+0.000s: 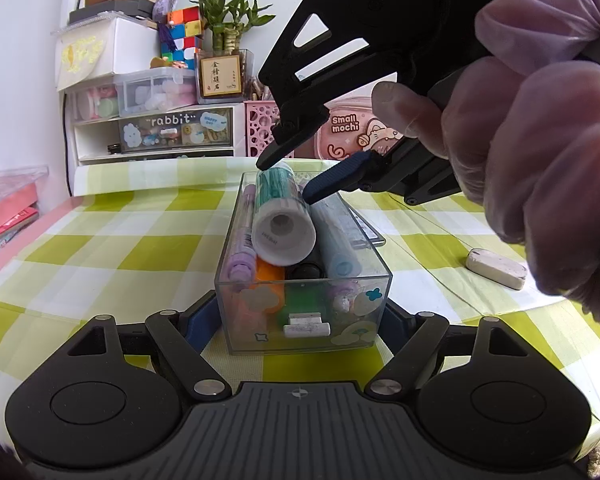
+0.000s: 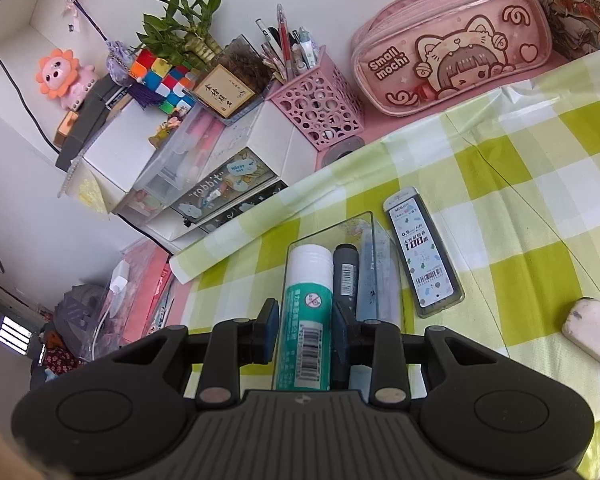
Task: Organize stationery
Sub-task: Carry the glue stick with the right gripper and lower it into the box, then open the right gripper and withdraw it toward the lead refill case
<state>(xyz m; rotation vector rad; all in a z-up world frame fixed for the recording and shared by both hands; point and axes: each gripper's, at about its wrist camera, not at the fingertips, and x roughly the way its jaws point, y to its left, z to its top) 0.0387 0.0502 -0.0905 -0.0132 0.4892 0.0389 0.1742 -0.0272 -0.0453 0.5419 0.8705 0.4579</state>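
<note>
The right gripper (image 2: 305,334) has its fingers closed partway on a glue stick (image 2: 306,308), one pad on each side of the green-and-white tube, gripping it near the barcode end. In the left wrist view that same gripper (image 1: 286,178) comes in from about 1 o'clock, with the glue stick (image 1: 282,224) lying tilted on top of the markers already in the clear box (image 1: 300,280), its white end facing the camera. The left gripper (image 1: 300,320) has its fingers spread wide on either side of the box's near end; whether the pads press on the walls or only stand just beside them I cannot tell.

The step in hand looks like putting the glue stick into the box, and it seems nearly done: the tube rests on the other items but the fingers have not let go. The next move would call for opening the right fingers and lifting clear without dragging the tube back out, while the left side steadies the box.

On the checked table (image 2: 520,200), a lead refill case (image 2: 422,252) lies just beside the box at about 2 o'clock in the right wrist view, and an eraser (image 2: 594,334) sits well apart at 3 o'clock; both probably remain to be sorted.
</note>
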